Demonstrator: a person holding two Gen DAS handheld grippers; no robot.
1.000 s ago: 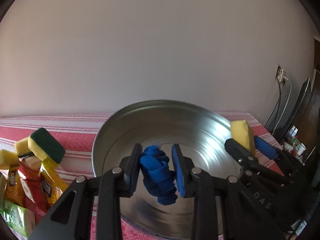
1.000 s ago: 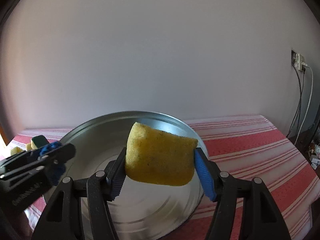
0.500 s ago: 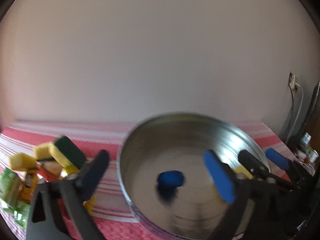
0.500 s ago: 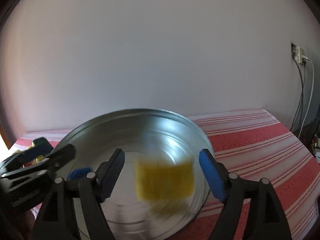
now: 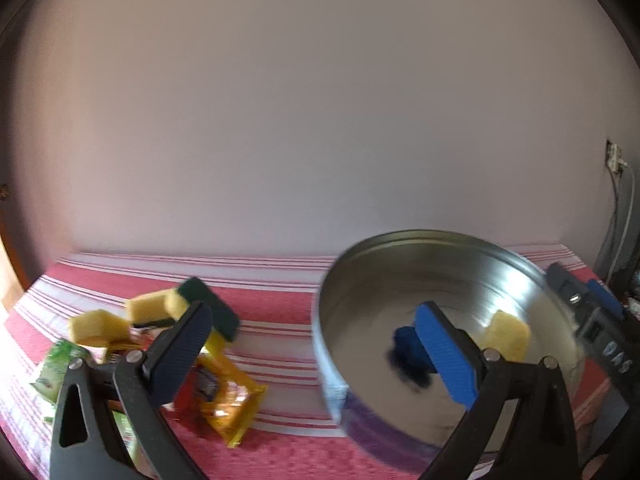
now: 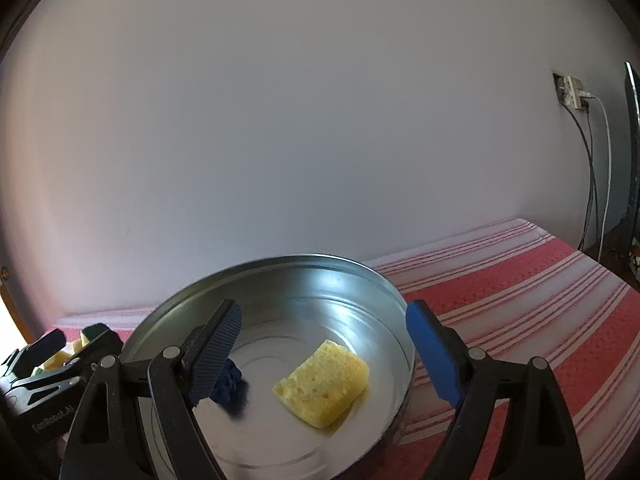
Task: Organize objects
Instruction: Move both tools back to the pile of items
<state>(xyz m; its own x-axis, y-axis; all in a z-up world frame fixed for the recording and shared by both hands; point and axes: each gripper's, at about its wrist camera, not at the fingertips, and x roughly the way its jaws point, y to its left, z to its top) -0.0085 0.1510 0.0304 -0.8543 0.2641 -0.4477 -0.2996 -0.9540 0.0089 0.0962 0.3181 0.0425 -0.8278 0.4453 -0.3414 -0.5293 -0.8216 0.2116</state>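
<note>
Left claw (image 5: 316, 354) spread wide, empty; sponge-and-packet pile (image 5: 160, 340) near-left on table (image 5: 280, 312), nearer it. Right claw (image 6: 324, 356) opening, empty, over metal pan (image 6: 280, 276) holding yellow sponge (image 6: 322, 388), blue cloth (image 6: 230, 386).

The left tool (image 5: 316, 352) stands wide open with nothing between its blue pads, one finger over a heap of yellow sponges (image 5: 98, 326), a green-backed sponge (image 5: 210, 308) and snack packets (image 5: 230, 404) on the red striped tabletop (image 5: 272, 304). To the right sits a round metal tin (image 5: 400, 252) holding a blurred blue cloth (image 5: 406, 350) and a yellow sponge (image 5: 508, 334); the right tool (image 5: 588, 300) shows at its far rim
</note>
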